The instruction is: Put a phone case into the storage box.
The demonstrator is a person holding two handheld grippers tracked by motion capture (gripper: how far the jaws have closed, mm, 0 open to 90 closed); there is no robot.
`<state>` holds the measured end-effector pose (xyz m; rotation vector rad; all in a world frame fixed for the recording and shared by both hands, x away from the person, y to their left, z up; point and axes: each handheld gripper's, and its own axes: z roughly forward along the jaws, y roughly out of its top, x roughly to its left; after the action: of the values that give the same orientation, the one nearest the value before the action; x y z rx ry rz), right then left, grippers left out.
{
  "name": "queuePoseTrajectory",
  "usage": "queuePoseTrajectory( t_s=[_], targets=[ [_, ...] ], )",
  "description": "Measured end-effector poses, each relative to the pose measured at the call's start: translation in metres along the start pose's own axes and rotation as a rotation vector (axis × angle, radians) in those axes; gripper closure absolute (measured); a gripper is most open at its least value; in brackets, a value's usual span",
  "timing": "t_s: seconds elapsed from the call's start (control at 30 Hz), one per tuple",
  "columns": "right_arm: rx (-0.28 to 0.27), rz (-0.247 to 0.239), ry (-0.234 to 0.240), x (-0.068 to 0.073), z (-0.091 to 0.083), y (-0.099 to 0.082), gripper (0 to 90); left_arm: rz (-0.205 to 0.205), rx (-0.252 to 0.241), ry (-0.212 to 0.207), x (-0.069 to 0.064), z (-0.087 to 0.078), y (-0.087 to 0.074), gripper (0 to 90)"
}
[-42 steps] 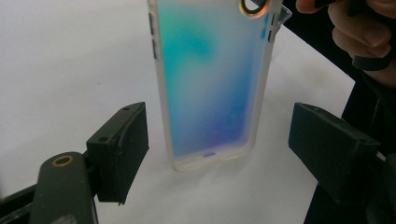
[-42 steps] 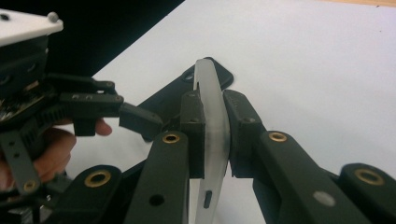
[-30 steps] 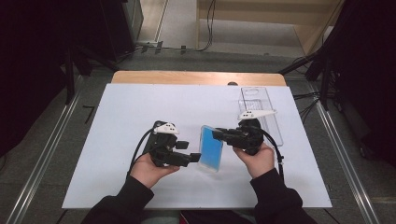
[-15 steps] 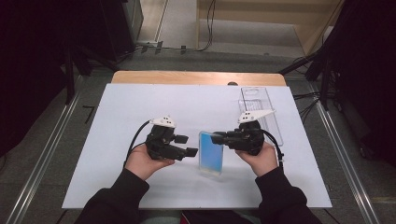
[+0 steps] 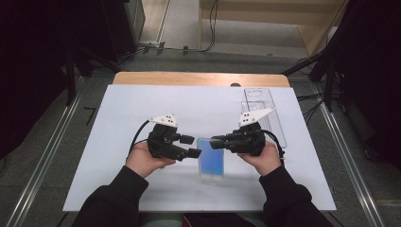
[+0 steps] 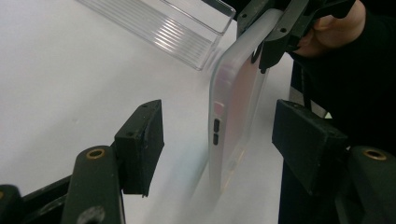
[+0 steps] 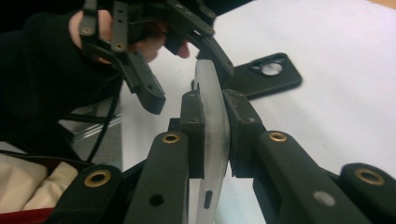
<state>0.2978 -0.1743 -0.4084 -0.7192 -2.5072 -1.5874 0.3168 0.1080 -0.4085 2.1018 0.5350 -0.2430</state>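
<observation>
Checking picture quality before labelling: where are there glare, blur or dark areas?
High view: dark surroundings, bright white table sheet. Left gripper view: sharp frosted translucent phone case, glare on the ribbed clear plastic tray. Right gripper view: near jaws soft, black phone case slightly blurred.

Bright even overhead light, soft shadows, dark surroundings, blurred close foregrounds

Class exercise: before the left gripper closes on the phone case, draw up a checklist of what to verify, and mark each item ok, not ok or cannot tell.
1. Right gripper clamped on the phone case: ok.
2. Case between the left gripper pads: ok.
3. Left pads touching the case: not ok, gaps both sides.
4. Clear tray out of the way: ok.
5. Case bottom edge resting on the table: cannot tell.
</observation>
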Motion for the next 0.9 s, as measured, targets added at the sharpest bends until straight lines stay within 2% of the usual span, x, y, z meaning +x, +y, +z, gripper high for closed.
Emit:
queuePoseTrajectory(
  t_s=[0.03, 0.1, 0.3, 0.47, 0.6, 0.63, 0.67, 0.7, 0.9],
  targets=[
    [0.004, -0.016, 0.015, -0.0002, 0.0012, 0.0006, 76.8, 0.022, 0.005, -0.009, -0.0007, 0.0, 0.0013, 37.2],
    [0.006, -0.024, 0.021, 0.0004, 0.0028, 0.0012, 76.7, 0.033, 0.008, -0.022, -0.0011, -0.0001, 0.0031, 37.3],
    [0.006, -0.048, 0.049, 0.0012, 0.0059, 0.002, 76.7, 0.042, 0.016, -0.064, 0.0002, 0.0008, 0.0042, 43.9],
    [-0.001, -0.068, 0.08, 0.0052, 0.0068, 0.0031, 76.8, 0.043, 0.039, -0.105, 0.0026, 0.0026, 0.0026, 60.5],
    [0.003, -0.071, 0.101, 0.0063, 0.0077, 0.0031, 76.8, 0.056, 0.044, -0.164, 0.0027, 0.004, 0.003, 74.0],
    [0.001, -0.076, 0.108, 0.0063, 0.0085, 0.003, 76.7, 0.056, 0.044, -0.164, 0.0027, 0.004, 0.003, 77.6],
    [0.001, -0.076, 0.108, 0.0063, 0.0085, 0.003, 76.7, 0.066, 0.042, -0.168, 0.0021, 0.004, 0.003, 77.6],
    [0.002, -0.075, 0.118, 0.0061, 0.0093, 0.0028, 76.7, 0.088, 0.049, -0.164, 0.0007, 0.004, 0.0031, 80.5],
    [0.001, -0.063, 0.134, 0.0061, 0.0101, 0.0024, 76.3, 0.106, 0.052, -0.163, -0.0003, 0.0022, 0.0039, 81.3]
  ],
)
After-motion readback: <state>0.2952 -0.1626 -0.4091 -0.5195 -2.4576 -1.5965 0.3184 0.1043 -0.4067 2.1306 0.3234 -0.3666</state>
